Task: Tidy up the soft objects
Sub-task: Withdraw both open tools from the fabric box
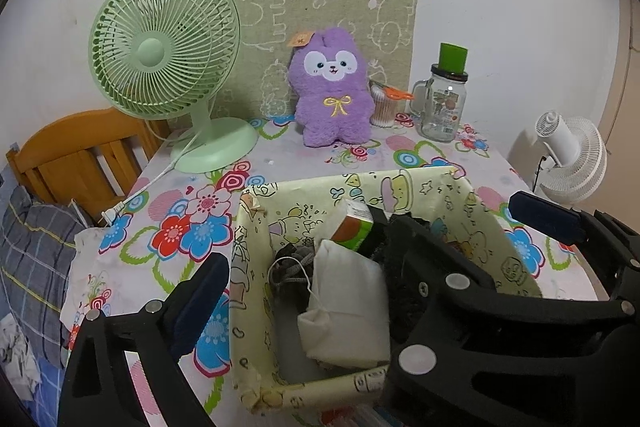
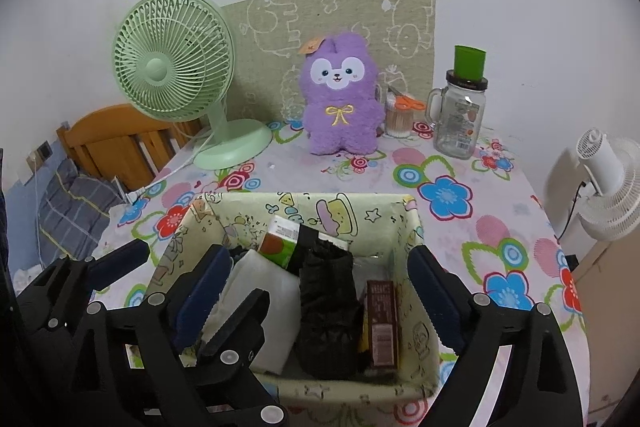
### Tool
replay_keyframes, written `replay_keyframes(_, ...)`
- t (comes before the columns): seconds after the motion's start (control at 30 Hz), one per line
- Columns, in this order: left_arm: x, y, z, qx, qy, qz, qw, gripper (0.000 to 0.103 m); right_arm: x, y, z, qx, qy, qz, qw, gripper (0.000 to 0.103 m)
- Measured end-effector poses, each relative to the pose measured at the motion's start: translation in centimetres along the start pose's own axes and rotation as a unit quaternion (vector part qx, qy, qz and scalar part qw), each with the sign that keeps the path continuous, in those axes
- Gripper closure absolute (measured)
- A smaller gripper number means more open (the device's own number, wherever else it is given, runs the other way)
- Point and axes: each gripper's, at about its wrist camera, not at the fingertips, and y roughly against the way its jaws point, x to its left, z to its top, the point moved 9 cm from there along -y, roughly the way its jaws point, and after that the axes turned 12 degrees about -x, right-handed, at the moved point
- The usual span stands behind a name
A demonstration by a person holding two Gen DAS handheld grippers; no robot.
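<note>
A paper-covered box (image 2: 352, 205) stands at the near edge of the flowered table. It holds a white cloth pouch (image 2: 272, 291), a black soft bundle (image 2: 328, 307), a green-and-orange carton (image 2: 280, 243) and a brown carton (image 2: 382, 323). My right gripper (image 2: 318, 289) is open above the box, its pads wide either side of the black bundle without touching it. My left gripper (image 1: 320, 291) is open over the pouch (image 1: 348, 307). Only its left finger shows clearly, because a right gripper finger (image 1: 440, 287) crosses in front of the other. A purple plush rabbit (image 1: 332, 91) sits upright at the back.
A green desk fan (image 1: 164, 47) stands back left, its cord trailing off the table edge. A glass jar (image 1: 442, 107) with a green cup on top and a swab holder with orange scissors (image 1: 394, 95) stand back right. A white fan (image 1: 572, 159) is beyond the right edge, a wooden headboard (image 1: 80, 147) to the left.
</note>
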Motion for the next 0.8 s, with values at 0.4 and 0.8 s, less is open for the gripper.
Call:
replay_keyframes(0.4, -0.7, 2.6, -0.3, -0.011, -0.003, -0.005, 0.9999, 0.003, -0.2, 3.5, 0.0, -0.025, -0.001, -0.012, 1.0, 0.009)
replay_keyframes(0.8, -1.4, 4.8, -0.7, -0.025, -0.005, -0.006, 0.9997, 0.002, -0.4, 6.0, -0.3, -0.042, -0.002, -0.016, 0.999, 0.005)
